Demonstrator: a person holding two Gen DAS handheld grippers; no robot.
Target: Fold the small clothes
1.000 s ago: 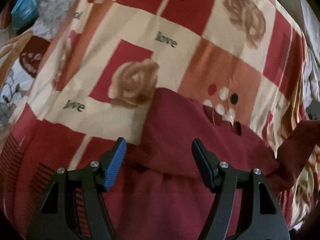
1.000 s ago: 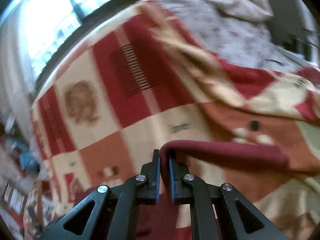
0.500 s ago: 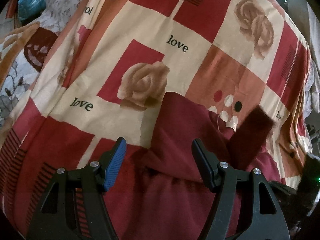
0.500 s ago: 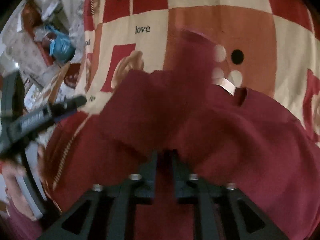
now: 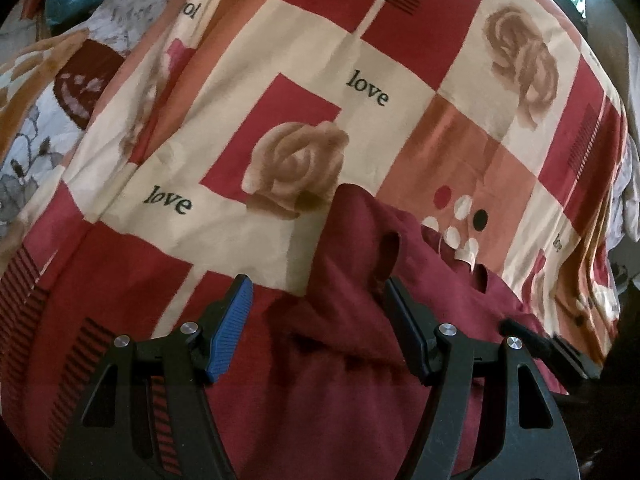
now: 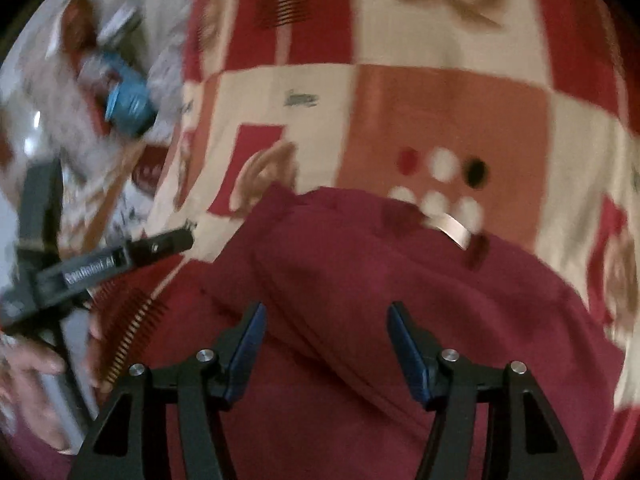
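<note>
Currently, both tools hover over a maroon garment (image 5: pixel 360 360) that lies on a patterned bedsheet (image 5: pixel 280 92) printed with roses and the word "love". The left gripper (image 5: pixel 316 320) has its jaws spread wide and holds nothing; maroon cloth sits between and beneath its fingers, but neither pad presses on it. The right gripper (image 6: pixel 324 344) is likewise spread apart and empty, positioned above the body of the garment (image 6: pixel 400 300).

Placement rationale: the garment lies with its neck opening and white label (image 6: pixel 452 230) toward the far side, so the collar end faces away from both tools. One side appears turned inward across the body, forming a raised ridge with a rounded top edge. The ridge is loose, not flat, which suggests that this fold is laid but not yet pressed down. Both tools being unloaded fits a pause between one fold and the next grasp.

Edges and clearance: the far-left corner of the garment touches the printed rose (image 5: pixel 296 168). The left edge runs from there down toward the left tool. To the left and beyond the collar, the sheet is bare, giving room to draw cloth outward or to fold upward. At the right of the left view, the garment reaches near the drop of the sheet, so room there is less. A blue bag (image 6: pixel 128 96) and other clutter lie well apart at the far left.
</note>
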